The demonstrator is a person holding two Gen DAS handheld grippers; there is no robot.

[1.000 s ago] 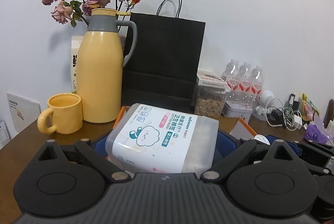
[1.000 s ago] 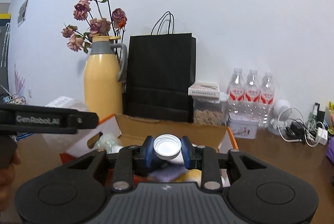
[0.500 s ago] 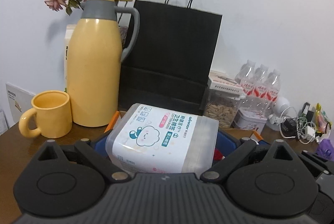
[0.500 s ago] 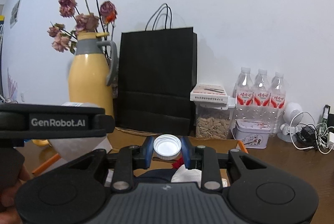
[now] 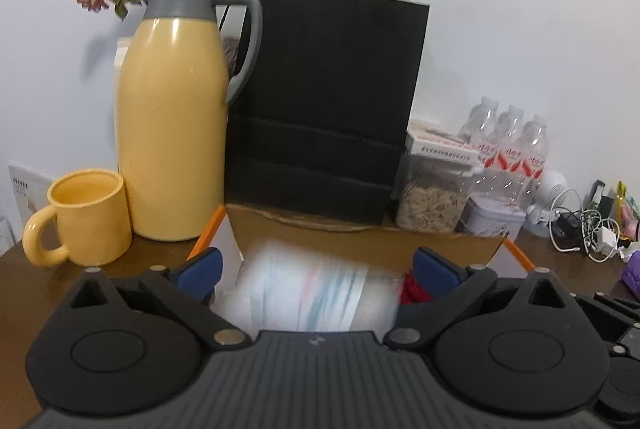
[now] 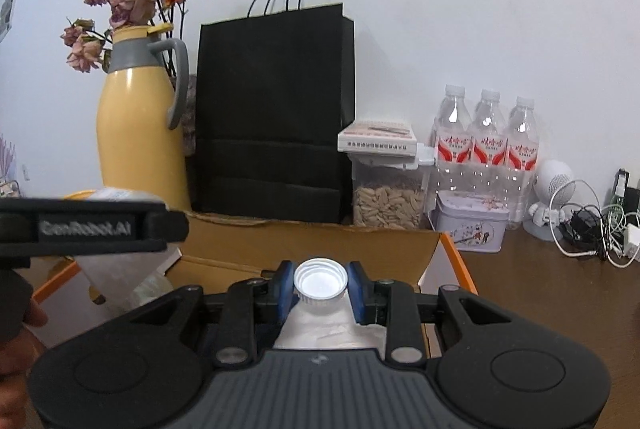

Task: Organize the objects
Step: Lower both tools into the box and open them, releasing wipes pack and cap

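My left gripper point(image 5: 318, 267) stands open over the orange-edged cardboard carton point(image 5: 360, 235), its blue pads point(image 5: 200, 265) far apart. Between and below them the white cotton-swab box point(image 5: 304, 291) shows as a blur, free of both pads, inside the carton. My right gripper point(image 6: 320, 285) is shut on the neck of a white-capped bottle point(image 6: 320, 279), held just over the carton point(image 6: 320, 241). In the right wrist view the left gripper point(image 6: 92, 229) crosses at the left, with the swab box point(image 6: 120, 263) under it and a hand at the edge.
Behind the carton stand a yellow thermos point(image 5: 172, 133), a yellow mug point(image 5: 86, 217), a black paper bag point(image 5: 324, 109) and dried roses. To the right are a seed jar point(image 6: 388, 201), three water bottles point(image 6: 486, 145), a tin point(image 6: 470, 227) and tangled cables point(image 6: 592, 229).
The left jaws have sprung wide and the swab box has left them, dropping blurred into the carton. Both grippers came closer to the carton. The right grip is unchanged.
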